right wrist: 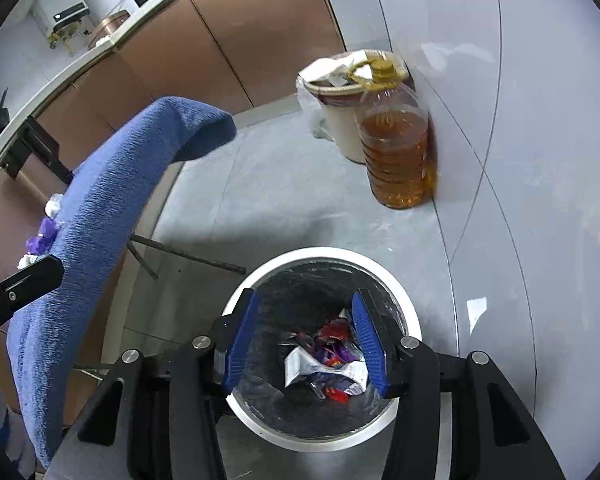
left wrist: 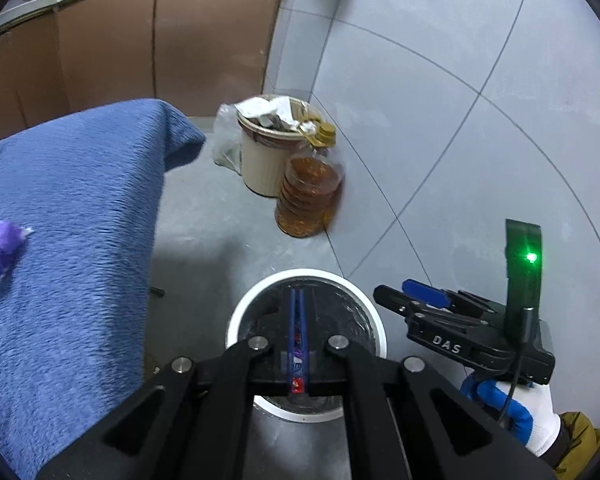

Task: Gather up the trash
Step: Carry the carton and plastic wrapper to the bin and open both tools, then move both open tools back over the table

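- We find the left gripper over the white-rimmed trash bin, its blue pads pressed together on a thin wrapper with red and white print.
- We find the right gripper above the same bin, jaws standing apart with nothing between the pads; no pad touches the litter below.
- Inside the black-lined bin we note crumpled wrappers, white, red and purple, lying at the bottom.
- A purple wrapper lies on the blue towel-covered table, left of the bin and well apart from both grippers.
- At the far wall we note a cream bin full of paper, with an amber oil jug touching its near right side.
- A gloved hand grips the right gripper's handle.
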